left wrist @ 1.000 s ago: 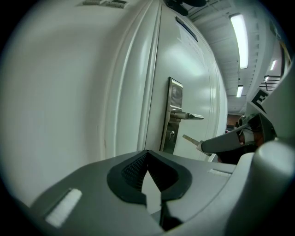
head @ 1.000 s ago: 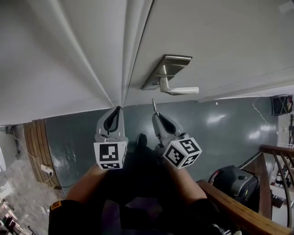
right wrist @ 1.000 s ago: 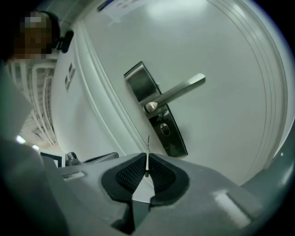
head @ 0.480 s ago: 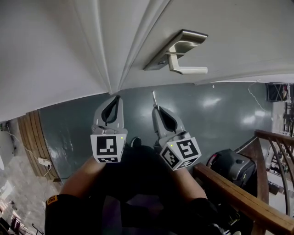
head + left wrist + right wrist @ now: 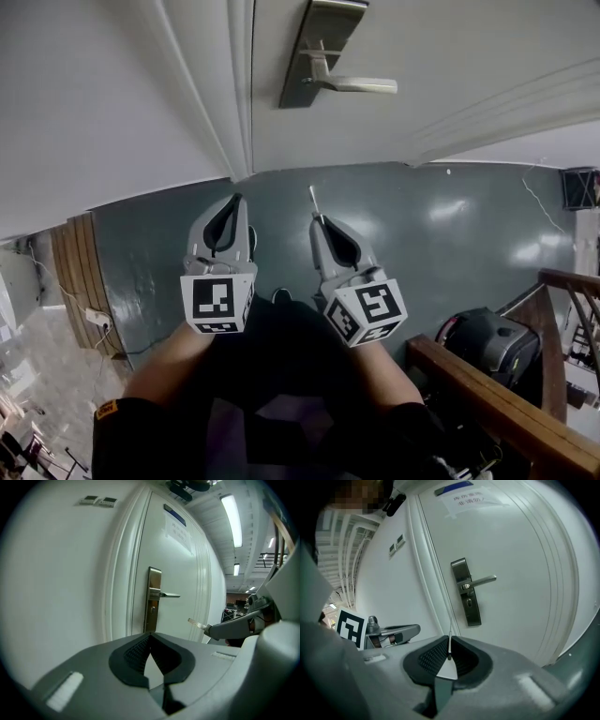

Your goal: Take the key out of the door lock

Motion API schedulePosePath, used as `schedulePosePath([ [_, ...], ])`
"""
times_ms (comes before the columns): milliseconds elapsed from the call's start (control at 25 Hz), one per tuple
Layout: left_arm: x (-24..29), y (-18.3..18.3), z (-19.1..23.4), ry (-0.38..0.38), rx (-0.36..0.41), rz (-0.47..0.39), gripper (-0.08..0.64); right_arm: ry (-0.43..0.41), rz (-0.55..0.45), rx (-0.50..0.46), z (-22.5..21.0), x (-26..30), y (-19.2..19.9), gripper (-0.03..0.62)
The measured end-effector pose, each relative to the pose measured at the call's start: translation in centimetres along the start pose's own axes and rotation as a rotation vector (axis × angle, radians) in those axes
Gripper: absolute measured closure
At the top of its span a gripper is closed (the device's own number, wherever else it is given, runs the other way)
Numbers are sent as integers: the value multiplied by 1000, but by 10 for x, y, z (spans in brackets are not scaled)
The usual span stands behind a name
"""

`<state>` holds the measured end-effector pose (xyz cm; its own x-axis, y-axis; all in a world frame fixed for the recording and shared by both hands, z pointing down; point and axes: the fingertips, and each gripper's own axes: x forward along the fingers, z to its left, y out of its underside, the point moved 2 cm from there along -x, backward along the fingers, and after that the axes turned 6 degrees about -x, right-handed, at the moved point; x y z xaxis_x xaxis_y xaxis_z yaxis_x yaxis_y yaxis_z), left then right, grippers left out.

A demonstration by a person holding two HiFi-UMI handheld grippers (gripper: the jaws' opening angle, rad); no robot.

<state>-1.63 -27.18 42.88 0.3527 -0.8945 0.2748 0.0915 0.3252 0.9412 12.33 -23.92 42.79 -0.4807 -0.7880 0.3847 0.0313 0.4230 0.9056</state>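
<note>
The white door (image 5: 450, 66) carries a steel lock plate (image 5: 309, 56) with a lever handle (image 5: 361, 84). The keyhole (image 5: 468, 603) under the lever looks bare. My right gripper (image 5: 317, 220) is shut on the thin silver key (image 5: 313, 202), whose blade pokes out past the fingertips toward the door; the key (image 5: 194, 622) also shows in the left gripper view. My left gripper (image 5: 236, 200) hangs beside it, shut, with nothing in it. Both stand well back from the lock plate (image 5: 153, 599).
The door frame (image 5: 239, 84) and a white wall (image 5: 84, 112) lie to the left. A wooden railing (image 5: 487, 394) and a black bag (image 5: 487, 347) are at the lower right. A wooden panel (image 5: 70, 281) and a power strip (image 5: 94, 319) sit at the left on the grey floor.
Both grippers have drawn back from the door, the key staying in the right one. The lock plate has slid up and left in the head view.
</note>
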Motion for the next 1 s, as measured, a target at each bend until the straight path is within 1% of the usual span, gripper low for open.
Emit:
schedulePosePath([
  [120, -27, 9, -19, -16, -9, -8, 541, -17, -16, -29, 5, -25, 12, 575],
  [280, -63, 17, -51, -22, 30, -21, 541, -29, -31, -50, 6, -68, 24, 575],
  [400, -90, 20, -63, -58, 35, -26, 541, -46, -36, -48, 8, -95, 32, 575],
  [520, -112, 25, -69, -75, 42, -19, 541, -65, -28, -44, 15, -111, 41, 575],
  [720, -141, 30, -71, -94, 50, -7, 541, -76, -20, -28, 29, -122, 52, 575],
  [880, -162, 41, -69, -91, 48, 12, 541, -81, -20, -28, 46, -127, 59, 575],
  [1000, -180, 49, -61, -89, 31, 14, 541, -74, -21, -33, 63, -129, 62, 575],
])
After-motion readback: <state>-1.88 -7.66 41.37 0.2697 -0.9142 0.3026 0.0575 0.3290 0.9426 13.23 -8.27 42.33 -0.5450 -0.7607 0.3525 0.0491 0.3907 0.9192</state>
